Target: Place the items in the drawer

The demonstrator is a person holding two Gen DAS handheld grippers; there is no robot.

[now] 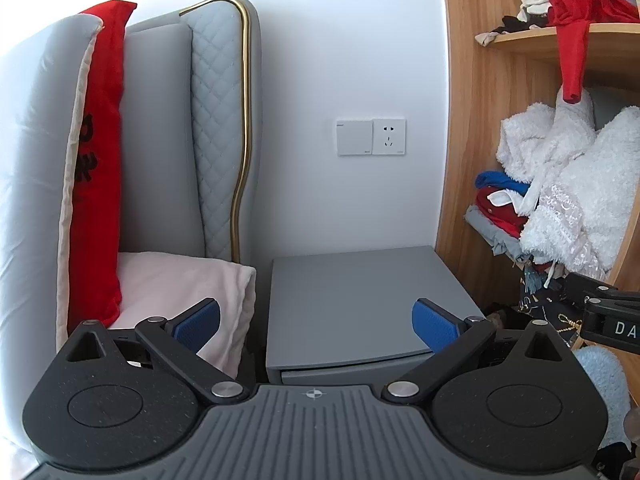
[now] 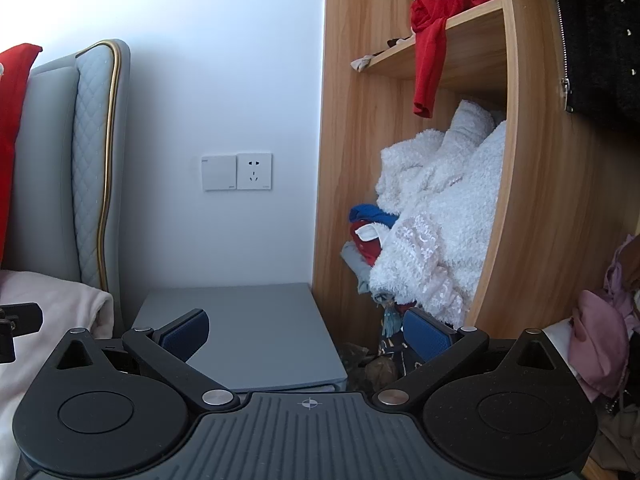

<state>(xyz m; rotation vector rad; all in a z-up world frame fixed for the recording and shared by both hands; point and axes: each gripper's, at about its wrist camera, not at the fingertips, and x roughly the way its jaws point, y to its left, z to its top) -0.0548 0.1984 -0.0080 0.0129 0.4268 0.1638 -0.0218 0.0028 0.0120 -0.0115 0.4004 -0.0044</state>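
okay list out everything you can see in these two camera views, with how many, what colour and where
nightstand: 1, grey, between bed and wardrobe, drawer shut
headboard: 1, grey quilted, gold trim, left
cushion: 1, red, against headboard
blanket: 1, pale pink, on bed
switch: 1, white, wall
socket: 1, white, right of switch
wardrobe: 1, wood, right
red garment: 1, hanging off upper shelf
fluffy clothes: pile, white, lower shelf
left gripper: blue pads, open, empty
right gripper: blue pads, open, empty
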